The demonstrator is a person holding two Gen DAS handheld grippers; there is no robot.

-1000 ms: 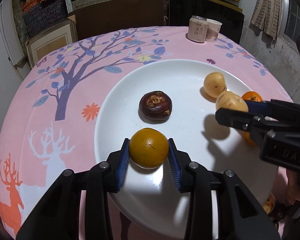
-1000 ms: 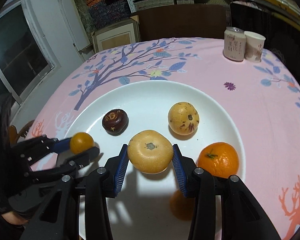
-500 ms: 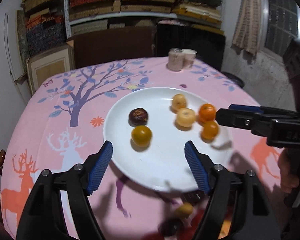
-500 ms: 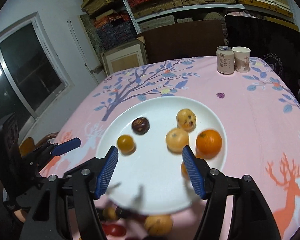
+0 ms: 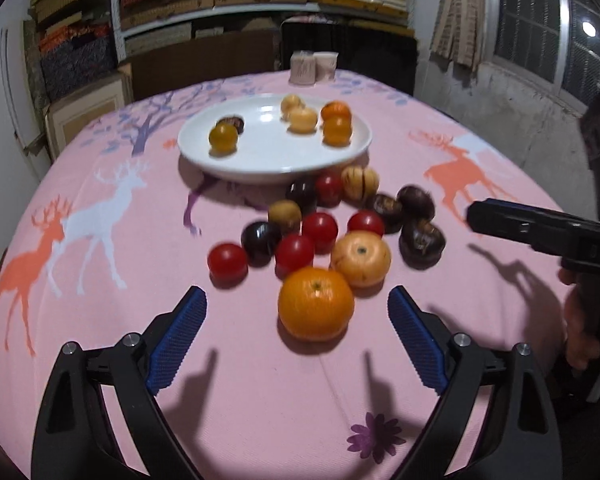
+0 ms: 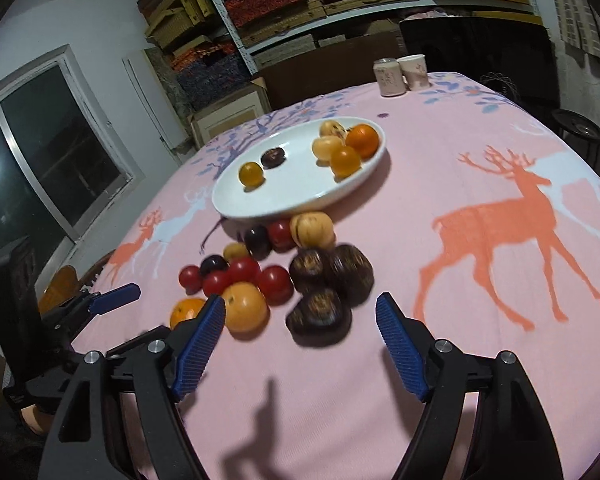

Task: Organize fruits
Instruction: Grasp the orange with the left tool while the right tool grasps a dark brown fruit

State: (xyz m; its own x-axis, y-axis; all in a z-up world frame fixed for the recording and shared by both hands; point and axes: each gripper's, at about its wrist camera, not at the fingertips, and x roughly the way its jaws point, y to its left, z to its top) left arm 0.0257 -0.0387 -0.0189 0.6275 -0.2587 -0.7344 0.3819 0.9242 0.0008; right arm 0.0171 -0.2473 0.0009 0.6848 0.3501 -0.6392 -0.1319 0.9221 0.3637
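both tools spread wide and empty, left tool (image 5: 296, 332) by the orange (image 5: 315, 303), right tool (image 6: 300, 344) near a dark fruit (image 6: 318, 312) on the worktop (image 5: 260, 400)

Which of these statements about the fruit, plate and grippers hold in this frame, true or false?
1. Both grippers are open and empty. True: the left gripper and right gripper hold nothing.
2. The white plate holds six fruits. True.
3. The large orange lies on the plate. False: it lies on the tablecloth, nearest the left gripper.
4. The can lies on its side. False: it stands upright beside the paper cup.
5. No red tomatoes remain off the plate. False: several, such as one red tomato, lie on the cloth.
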